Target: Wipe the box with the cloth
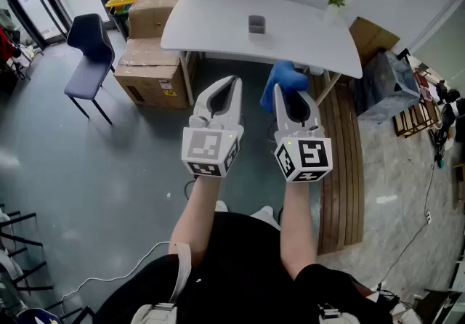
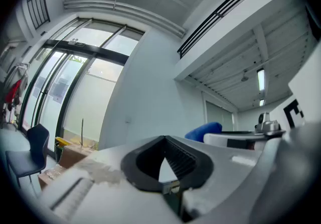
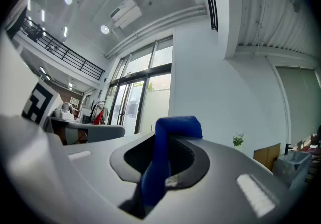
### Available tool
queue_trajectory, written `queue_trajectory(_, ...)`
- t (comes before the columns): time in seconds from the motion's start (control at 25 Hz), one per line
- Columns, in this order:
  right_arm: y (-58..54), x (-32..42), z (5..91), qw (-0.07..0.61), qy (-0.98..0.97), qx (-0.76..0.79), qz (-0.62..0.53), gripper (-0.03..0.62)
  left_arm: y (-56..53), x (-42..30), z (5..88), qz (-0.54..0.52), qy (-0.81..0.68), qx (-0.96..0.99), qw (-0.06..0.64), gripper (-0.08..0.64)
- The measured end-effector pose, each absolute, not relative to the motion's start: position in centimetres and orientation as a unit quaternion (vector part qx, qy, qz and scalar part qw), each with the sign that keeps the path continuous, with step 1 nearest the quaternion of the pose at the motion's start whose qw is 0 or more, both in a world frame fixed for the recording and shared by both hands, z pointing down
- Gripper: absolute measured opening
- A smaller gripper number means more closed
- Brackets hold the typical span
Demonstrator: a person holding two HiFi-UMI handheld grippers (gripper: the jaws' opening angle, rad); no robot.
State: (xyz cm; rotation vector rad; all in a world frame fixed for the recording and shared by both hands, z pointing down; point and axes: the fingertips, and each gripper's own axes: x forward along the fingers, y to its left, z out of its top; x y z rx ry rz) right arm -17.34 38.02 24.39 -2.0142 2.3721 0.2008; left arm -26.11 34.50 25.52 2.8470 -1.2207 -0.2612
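With my right gripper (image 1: 289,91) fingers pinched on a narrow fold of the cloth (image 1: 283,77), left gripper (image 1: 231,83) fingers closed on nothing, and the box (image 1: 256,24) well ahead on the worktop (image 1: 218,25), I fear the cloth slipping free when it drags.

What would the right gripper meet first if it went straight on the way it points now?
Probably the near edge of the white table. But the right gripper, shut on the blue cloth, may pass above it; height is unclear.
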Motion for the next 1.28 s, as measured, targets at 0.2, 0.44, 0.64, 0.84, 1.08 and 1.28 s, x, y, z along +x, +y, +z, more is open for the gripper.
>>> queue_trajectory(0.2,38.3,-17.6,24.7,0.008,0.76,-0.646,0.064,0.055,34.7,-26.2,25.7,-0.086,-0.391,0.916,0.018,0.0)
queue_trajectory(0.44,38.2,-17.2,24.5,0.023,0.753,-0.656,0.055,0.057,34.5,-27.0,25.6,-0.092,-0.391,0.916,0.022,0.0)
queue_trajectory(0.64,38.3,-16.1,23.7,0.037,0.741,-0.668,0.057,0.057,33.7,-28.1,25.1,-0.103,-0.4,0.91,0.024,0.0)
queue_trajectory(0.84,38.1,-14.4,22.8,0.053,0.726,-0.683,0.06,0.057,33.1,-27.6,25.1,-0.108,-0.397,0.911,0.026,0.0)
queue_trajectory(1.08,35.5,-13.2,22.9,0.056,0.728,-0.68,0.058,0.057,30.8,-26.9,24.8,-0.123,-0.401,0.908,0.022,0.0)
queue_trajectory(1.28,31.9,-11.7,22.3,0.072,0.729,-0.678,0.064,0.057,27.2,-26.8,23.7,-0.148,-0.417,0.897,0.0,0.0)
